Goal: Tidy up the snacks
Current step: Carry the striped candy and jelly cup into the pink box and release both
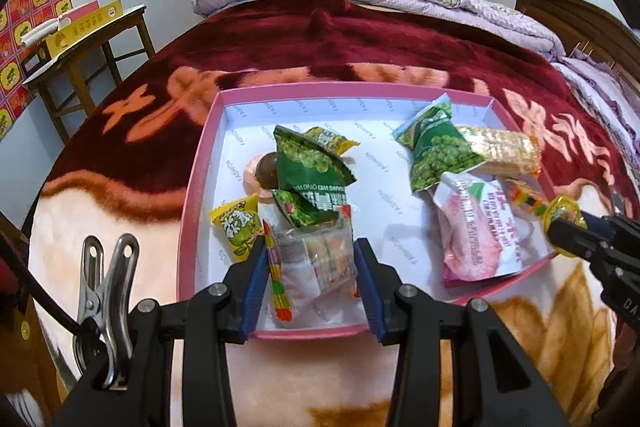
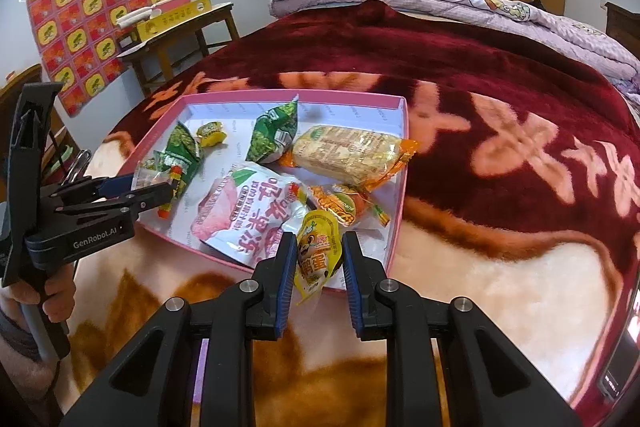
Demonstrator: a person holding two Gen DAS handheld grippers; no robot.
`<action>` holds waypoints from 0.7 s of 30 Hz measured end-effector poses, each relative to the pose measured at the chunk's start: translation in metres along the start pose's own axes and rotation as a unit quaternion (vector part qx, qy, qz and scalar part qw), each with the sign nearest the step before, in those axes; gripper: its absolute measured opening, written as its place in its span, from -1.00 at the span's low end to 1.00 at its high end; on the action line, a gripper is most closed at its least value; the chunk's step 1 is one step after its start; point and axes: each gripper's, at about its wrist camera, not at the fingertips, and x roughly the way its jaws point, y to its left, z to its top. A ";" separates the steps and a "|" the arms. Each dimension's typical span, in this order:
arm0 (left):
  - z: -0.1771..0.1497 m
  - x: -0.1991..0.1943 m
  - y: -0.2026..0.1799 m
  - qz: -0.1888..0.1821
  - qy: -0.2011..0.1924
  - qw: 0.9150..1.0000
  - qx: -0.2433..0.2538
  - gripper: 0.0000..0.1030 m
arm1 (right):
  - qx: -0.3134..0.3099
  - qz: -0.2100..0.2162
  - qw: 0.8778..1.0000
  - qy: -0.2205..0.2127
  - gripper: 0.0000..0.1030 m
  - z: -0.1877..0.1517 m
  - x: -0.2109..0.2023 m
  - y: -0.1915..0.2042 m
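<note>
Pinching a clear packet [image 1: 316,259] over the near edge of the pink box [image 1: 200,163], the left gripper [image 1: 312,279] clamps something light, crinkly and soft, best gripped mid-body. The right gripper [image 2: 316,267] nips a yellow sachet [image 2: 318,255], likely slippery, at the box's near rim, its long axis running away from the camera.

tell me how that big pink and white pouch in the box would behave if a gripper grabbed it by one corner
The pink and white pouch looks soft: its film is creased, so it would probably sag. The glossy surface may slip between fingers. It overlaps neighbouring snacks in the pink box, so lifting could drag them.
</note>
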 end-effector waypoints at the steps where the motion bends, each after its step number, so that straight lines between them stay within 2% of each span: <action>1: 0.000 0.001 0.001 0.000 0.000 1.000 -0.002 -0.15 | 0.001 -0.002 1.000 0.001 -0.53 0.000 0.001 -0.001; 11: 0.005 0.007 0.009 -0.003 -0.003 1.000 -0.015 -0.13 | 0.000 -0.009 1.000 -0.003 -0.53 0.002 0.011 -0.001; 21: 0.003 0.008 0.011 -0.011 -0.001 1.000 -0.015 -0.01 | 0.005 -0.006 1.000 0.004 -0.53 -0.001 0.017 -0.004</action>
